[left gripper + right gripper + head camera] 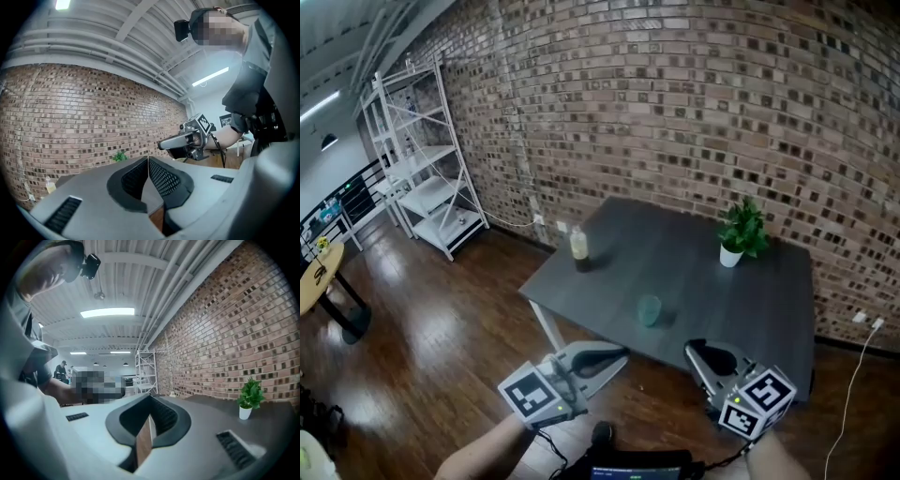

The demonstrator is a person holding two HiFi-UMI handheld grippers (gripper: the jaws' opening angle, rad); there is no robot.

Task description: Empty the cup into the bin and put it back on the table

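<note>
A small translucent green cup (650,310) stands upright near the front edge of the dark grey table (694,281). Both grippers hang in front of the table, below its edge and apart from the cup. My left gripper (605,354) is to the cup's lower left, and in its own view its jaws meet at the tips (148,159) with nothing between them. My right gripper (710,354) is to the cup's lower right, shut and empty (150,397). The right gripper (185,140) also shows in the left gripper view. No bin shows in any view.
A bottle with yellowish liquid (579,248) stands at the table's left edge. A small potted plant (741,232) sits near the brick wall (675,112). A white metal shelf (427,159) stands far left on the wooden floor (441,319). A round table edge (319,272) is at the left.
</note>
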